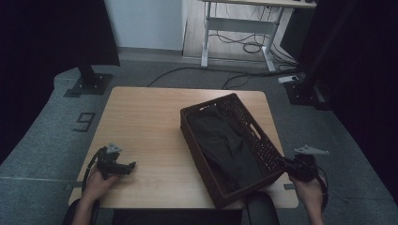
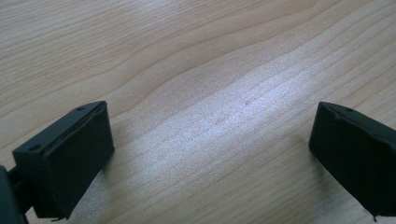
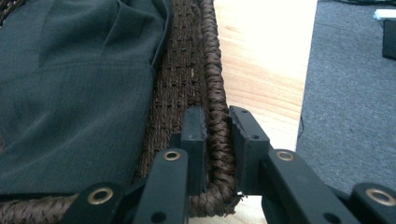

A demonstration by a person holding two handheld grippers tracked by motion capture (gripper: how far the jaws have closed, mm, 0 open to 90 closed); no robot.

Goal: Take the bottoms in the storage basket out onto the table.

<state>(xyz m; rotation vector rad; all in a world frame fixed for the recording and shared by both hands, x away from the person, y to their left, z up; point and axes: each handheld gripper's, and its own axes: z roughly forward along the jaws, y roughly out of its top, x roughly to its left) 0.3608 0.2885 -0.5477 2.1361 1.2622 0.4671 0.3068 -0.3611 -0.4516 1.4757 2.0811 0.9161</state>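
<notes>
The basket (image 1: 263,140), with a dark cloth (image 1: 225,145) laid inside, is set on the right half of the surface (image 1: 150,126), its near corner close to the surface's front edge. Its braided rim (image 3: 215,126) is clamped between the jaws of the right tool (image 3: 217,122) at that near right corner, the floor (image 3: 345,93) lying just outside. The left tool (image 2: 210,135) is held wide open over bare wood, well apart from the basket, with nothing between its jaws.

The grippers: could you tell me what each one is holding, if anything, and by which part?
The right gripper clamps the basket by its braided rim, near a corner. The left gripper holds nothing, open over the table.
</notes>
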